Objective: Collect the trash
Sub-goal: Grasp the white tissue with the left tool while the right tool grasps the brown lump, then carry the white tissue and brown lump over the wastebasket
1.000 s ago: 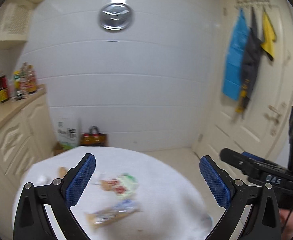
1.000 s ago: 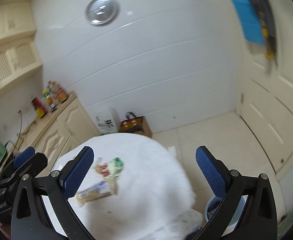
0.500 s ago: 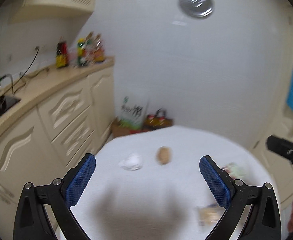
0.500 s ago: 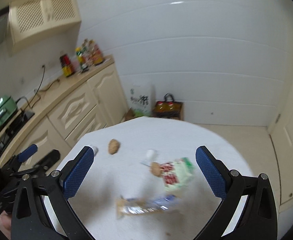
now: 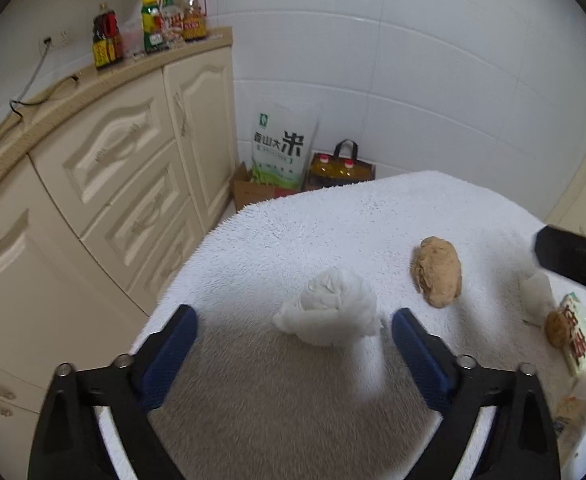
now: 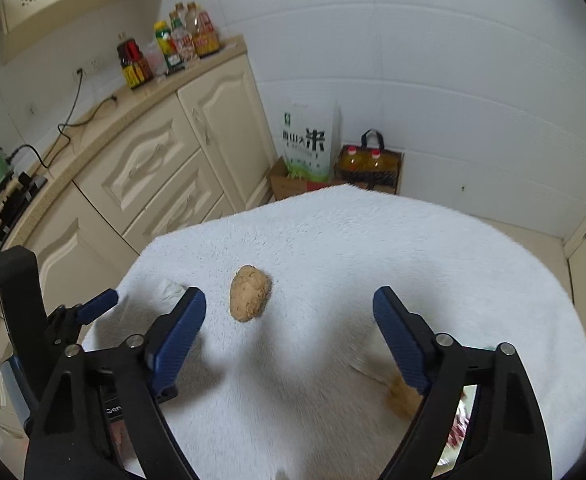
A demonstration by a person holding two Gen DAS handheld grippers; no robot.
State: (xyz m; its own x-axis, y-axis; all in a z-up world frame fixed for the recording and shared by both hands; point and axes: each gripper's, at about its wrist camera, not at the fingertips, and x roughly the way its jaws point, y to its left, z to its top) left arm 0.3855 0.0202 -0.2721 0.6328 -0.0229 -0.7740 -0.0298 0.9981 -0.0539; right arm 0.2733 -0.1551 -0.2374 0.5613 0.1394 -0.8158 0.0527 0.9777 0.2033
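The left tool (image 5: 293, 344) hovers wide open just short of a crumpled white tissue (image 5: 327, 308) on the towel-covered counter (image 5: 333, 216); the right tool (image 6: 289, 320) gapes wide, empty, near a brown lump (image 6: 249, 293).

- Both views are bright, evenly lit from overhead; the white wall (image 5: 413, 60) shows soft sheen, no hard glare.
- Grey shadows fall on the cloth (image 5: 333, 216) beneath each gripper, soft-edged.
- Fisheye bending curves the cabinets (image 6: 153, 168) and tile lines; black vignette fills the corners.
- The tissue (image 5: 327, 308) and the wrappers (image 5: 577, 336) at the right edge smear with motion blur; far bottles (image 6: 173, 48) stay fairly sharp.
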